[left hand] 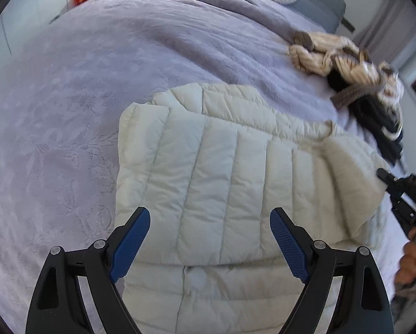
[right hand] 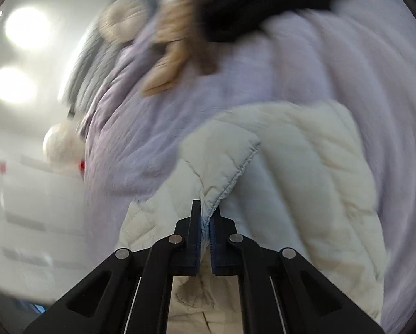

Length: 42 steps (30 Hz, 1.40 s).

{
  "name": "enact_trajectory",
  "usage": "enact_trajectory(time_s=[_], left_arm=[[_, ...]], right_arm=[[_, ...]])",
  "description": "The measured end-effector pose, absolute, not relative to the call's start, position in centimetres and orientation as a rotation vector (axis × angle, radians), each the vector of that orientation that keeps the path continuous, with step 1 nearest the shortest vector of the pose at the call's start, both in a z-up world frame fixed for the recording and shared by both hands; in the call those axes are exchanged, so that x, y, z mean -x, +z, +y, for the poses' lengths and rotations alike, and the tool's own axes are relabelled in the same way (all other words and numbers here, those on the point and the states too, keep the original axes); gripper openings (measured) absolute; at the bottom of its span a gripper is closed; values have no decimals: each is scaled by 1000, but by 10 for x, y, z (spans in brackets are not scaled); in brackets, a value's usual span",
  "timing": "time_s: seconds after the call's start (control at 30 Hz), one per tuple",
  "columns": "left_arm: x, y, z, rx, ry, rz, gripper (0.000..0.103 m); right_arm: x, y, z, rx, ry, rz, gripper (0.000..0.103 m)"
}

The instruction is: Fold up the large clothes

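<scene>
Quilted cream puffer jacket (left hand: 221, 167), stitched hem pinched in closed right tool (right hand: 207, 217); left tool (left hand: 210, 222) wide, empty.

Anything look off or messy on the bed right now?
The white puffer jacket is only part folded, its edge pinched in the right gripper. Beyond it a heap of beige and dark clothes lies crumpled near the edge of the bed. Nothing looks damaged.

A: Left wrist view: even, soft daylight; mostly sharp, slight blur at right, fisheye bending and dark corners.

B: Right wrist view: heavy motion smear throughout; two ceiling lights (right hand: 21, 53) glare white at left.
</scene>
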<state>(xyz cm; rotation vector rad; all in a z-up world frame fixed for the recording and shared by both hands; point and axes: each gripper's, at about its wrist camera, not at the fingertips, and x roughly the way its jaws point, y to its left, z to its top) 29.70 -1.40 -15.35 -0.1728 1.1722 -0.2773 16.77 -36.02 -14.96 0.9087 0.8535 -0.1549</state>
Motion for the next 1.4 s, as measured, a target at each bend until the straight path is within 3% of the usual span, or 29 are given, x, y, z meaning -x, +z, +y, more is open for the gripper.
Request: enact_trajectory(time_s=[0.23,0.5,0.6,0.63,0.67,0.73,0.87,0.97,1.1,1.27,1.3,1.37,1.4], left_arm=[[-311,-153,15,397,-397,1172,89],[-320,-157,32,568,-490,1180,89],[-320,-158,26,564,-528,1191,89],[-320,-158,25,566,-536,1193,89],[-320,-159,24,575,-547,1198,89],[-322,-162,23,630,-570,1208,89],[-326,-168,20,676,-567,1226,89],[-331,-178,7,639,-575,1273,89],[-338,-195,-19,575,-584,1328,89],[-343,-199,-47,533,-581,1328,89],[-343,-197,-50,522,-575,1323,87],[-343,-195,-55,507,-570,1319,64],[-342,-195,-58,496,-567,1324,40]], right_arm=[[-199,-132,-250,-402,114,962,5],[-204,-172,-186,-248,220,1104,6],[-204,-180,-177,-193,217,1147,12],[-202,-180,-174,-173,217,1159,24],[-201,-179,-173,-157,217,1166,47],[-196,-174,-171,-165,225,1166,76],[-177,-155,-198,-254,177,1156,76],[-149,-150,-246,-486,138,1142,76],[-97,-174,-316,-885,76,1142,76],[-55,-196,-378,-1205,-42,982,76],[-51,-197,-387,-1243,-64,934,76],[-48,-202,-398,-1303,-97,883,71],[-47,-205,-402,-1336,-109,869,64]])
